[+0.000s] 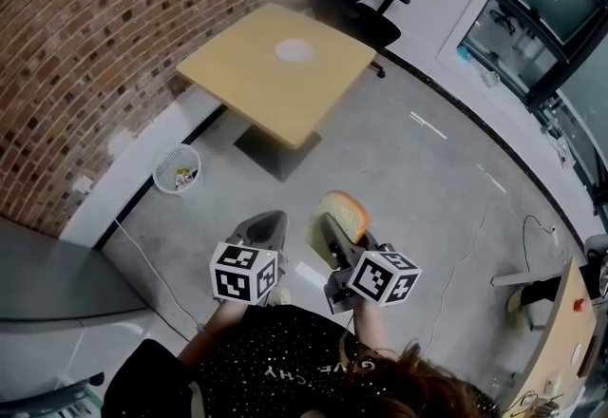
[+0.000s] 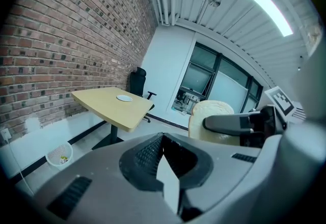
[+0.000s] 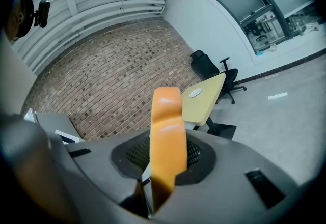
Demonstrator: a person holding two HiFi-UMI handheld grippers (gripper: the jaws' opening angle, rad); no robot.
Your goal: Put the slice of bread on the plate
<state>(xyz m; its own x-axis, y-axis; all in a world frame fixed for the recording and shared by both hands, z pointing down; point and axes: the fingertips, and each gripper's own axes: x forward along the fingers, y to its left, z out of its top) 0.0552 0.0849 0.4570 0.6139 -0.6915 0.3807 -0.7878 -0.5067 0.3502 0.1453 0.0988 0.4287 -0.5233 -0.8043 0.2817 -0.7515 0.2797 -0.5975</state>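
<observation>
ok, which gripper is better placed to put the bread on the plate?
Right. The right gripper is shut on the slice of bread; the left gripper is shut and empty. The plate sits on the table ahead of both.

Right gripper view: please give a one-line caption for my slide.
Right gripper holds the slice of bread edge-on; the plate lies on the table ahead.

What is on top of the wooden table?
Only a small white plate sits on the table, with nothing visible on it. The tabletop hides part of its pedestal base.
</observation>
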